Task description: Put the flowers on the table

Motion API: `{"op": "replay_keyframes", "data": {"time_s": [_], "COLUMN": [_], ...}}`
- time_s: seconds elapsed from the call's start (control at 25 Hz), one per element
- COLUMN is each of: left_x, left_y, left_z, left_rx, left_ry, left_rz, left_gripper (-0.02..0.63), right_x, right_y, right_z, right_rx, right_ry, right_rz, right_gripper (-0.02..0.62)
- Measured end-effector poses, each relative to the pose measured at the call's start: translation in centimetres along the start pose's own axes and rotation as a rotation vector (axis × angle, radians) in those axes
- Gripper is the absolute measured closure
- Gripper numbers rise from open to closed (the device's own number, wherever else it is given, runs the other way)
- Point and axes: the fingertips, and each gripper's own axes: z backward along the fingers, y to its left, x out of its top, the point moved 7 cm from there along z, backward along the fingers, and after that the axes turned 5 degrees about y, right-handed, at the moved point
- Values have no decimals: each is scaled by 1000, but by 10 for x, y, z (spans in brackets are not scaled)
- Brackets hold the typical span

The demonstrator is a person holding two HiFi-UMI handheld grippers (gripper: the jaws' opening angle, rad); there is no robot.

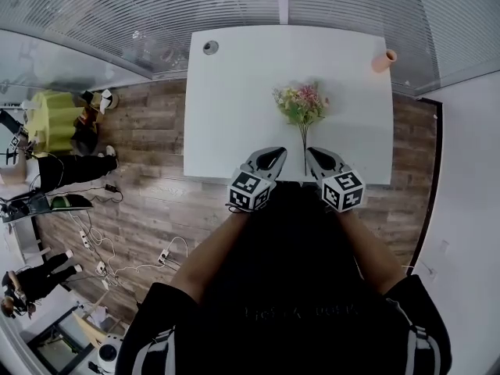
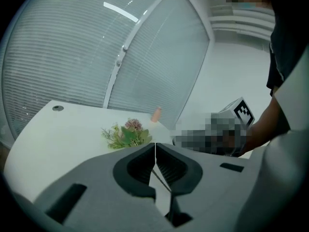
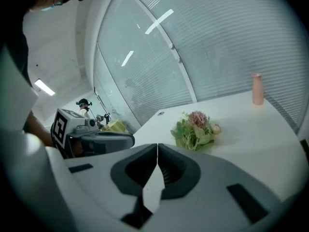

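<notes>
A small bouquet of pink and yellow flowers (image 1: 301, 103) lies on the white table (image 1: 234, 108), its thin stem running back toward the near edge. It also shows ahead in the left gripper view (image 2: 126, 134) and the right gripper view (image 3: 195, 129). My left gripper (image 1: 276, 155) hovers at the near table edge just left of the stem end, jaws shut with nothing in them (image 2: 155, 144). My right gripper (image 1: 313, 155) sits just right of the stem, also shut and empty (image 3: 157, 145). Neither touches the flowers.
A pink vase (image 1: 383, 60) stands at the far right corner of the table, and a round cable grommet (image 1: 210, 48) sits at the far left corner. Blinds close off the far side. Left of the table are wood floor, cables and seated people (image 1: 70, 166).
</notes>
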Motion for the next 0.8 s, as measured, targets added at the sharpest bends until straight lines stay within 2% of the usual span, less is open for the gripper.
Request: {"op": "replay_keyframes", "data": {"time_s": [0.44,0.8], "left_x": [25,64], "left_y": [-18,-30], "left_z": [27,47], "left_rx": [-10,-7], "left_ry": [-64,-155], "left_rz": [-73,-132], "left_gripper": [584,584], "right_x": [28,65], "right_y": [22,57], "right_z": [29,55], "right_rx": [81,136], "right_ry": [-125,-235], "right_rz": [7,105], "right_gripper": [563,565]}}
